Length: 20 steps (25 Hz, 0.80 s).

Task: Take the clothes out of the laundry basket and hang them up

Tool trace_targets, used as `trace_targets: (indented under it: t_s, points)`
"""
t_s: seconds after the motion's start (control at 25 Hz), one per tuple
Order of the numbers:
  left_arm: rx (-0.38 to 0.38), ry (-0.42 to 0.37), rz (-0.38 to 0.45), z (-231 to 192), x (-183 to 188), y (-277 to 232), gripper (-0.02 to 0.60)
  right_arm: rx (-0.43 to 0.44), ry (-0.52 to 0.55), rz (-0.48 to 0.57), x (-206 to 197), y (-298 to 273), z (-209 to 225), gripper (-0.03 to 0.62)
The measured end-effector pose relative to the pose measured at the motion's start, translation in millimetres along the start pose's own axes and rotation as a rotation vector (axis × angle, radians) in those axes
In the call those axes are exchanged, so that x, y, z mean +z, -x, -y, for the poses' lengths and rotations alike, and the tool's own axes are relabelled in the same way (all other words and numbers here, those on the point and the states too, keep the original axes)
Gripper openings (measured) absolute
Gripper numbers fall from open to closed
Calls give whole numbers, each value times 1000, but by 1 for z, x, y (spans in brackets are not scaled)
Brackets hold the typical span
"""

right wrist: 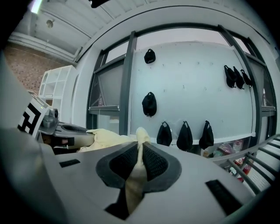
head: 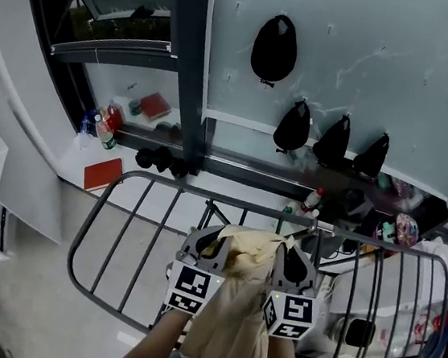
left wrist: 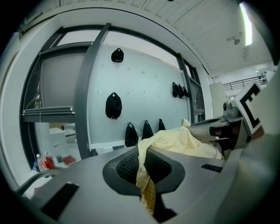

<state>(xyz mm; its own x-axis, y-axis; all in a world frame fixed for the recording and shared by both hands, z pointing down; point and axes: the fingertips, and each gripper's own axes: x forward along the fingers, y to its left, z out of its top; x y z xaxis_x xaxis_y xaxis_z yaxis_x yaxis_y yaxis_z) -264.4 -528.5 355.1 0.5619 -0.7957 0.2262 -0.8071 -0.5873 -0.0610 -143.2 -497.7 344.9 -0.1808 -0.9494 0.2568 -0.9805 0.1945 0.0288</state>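
Tongs in both hands gripped a crumpled pale yellow cloth garment [head: 235, 297], held bunched above the near part of the grey metal-bar drying rack [head: 159, 179]. Over that rack the left tongs [left wrist: 143, 168] were clamped on one fold, fabric pinched between ribbed pads; the right tongs [right wrist: 138, 164], just beside them, pinched another fold. Black caps [head: 274, 49] hung on the pale wall beyond the rack.

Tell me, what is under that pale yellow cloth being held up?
A grey drying rack lies below the yellow cloth, which the left tool and right tool pinch at its top. The cloth covers the rack's middle bars, so anything there cannot be seen.
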Motion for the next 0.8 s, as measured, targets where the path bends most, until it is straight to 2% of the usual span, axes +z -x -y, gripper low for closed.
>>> trace_targets:
  t_s: [0.16,0.36,0.6,0.72,0.8]
  points:
    - [-15,17,-72,0,-25,-13,29,-12,34,-51,-17,-13,4,46]
    - [-24,36,-123,0,-40,-20,33,-34,27,-87,-27,-20,10,65]
    - [-10,64,-140,-3,-47,-18,180,-69,18,-101,-31,-20,17,126]
    - [1,70,-142,-3,-46,-13,223,-69,-5,-119,-34,-17,21,258]
    - [11,75,-139,-4,-45,-7,241,-72,-19,-111,-32,-13,24,261]
